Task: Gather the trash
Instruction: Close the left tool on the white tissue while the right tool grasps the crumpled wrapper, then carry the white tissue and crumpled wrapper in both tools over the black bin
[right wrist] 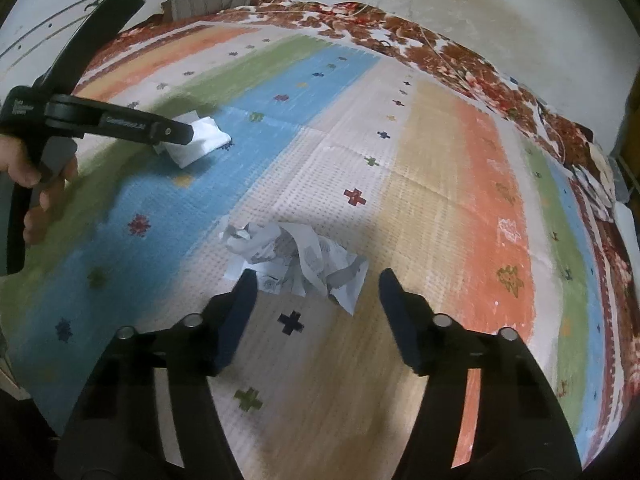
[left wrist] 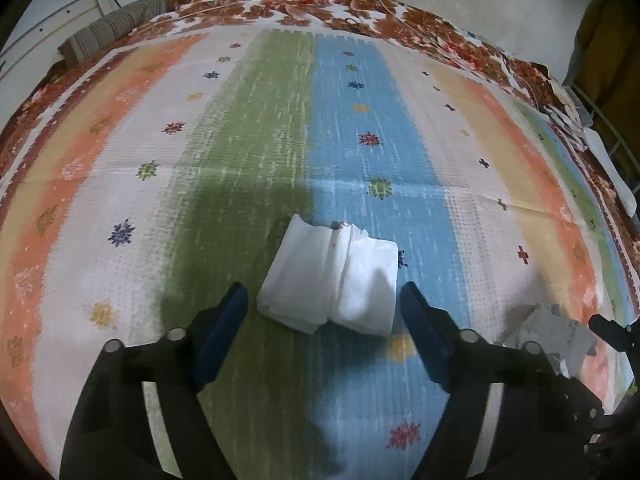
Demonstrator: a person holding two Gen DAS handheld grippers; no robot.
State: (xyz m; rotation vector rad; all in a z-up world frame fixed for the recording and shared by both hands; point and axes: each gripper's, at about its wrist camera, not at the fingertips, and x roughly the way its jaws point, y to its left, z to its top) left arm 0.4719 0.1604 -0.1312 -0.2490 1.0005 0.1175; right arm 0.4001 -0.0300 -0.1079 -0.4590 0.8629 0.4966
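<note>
The left gripper (left wrist: pixel 322 300) stands with its 2 black fingers apart, a folded white tissue wad (left wrist: pixel 330 276) lying between the tips, untouched. The right gripper (right wrist: pixel 316 284) is likewise spread, its tips flanking a crumpled printed paper scrap (right wrist: pixel 296 262) without pressing it. Both pieces lie on the striped multicoloured woven mat (right wrist: pixel 440 184) covering a floral bedspread (left wrist: pixel 360 4).

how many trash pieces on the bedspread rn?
2. A folded white tissue on the green and blue stripes, between the left hand-held gripper fingers; crumpled paper just ahead of the right hand-held gripper. Nothing else visible.
</note>
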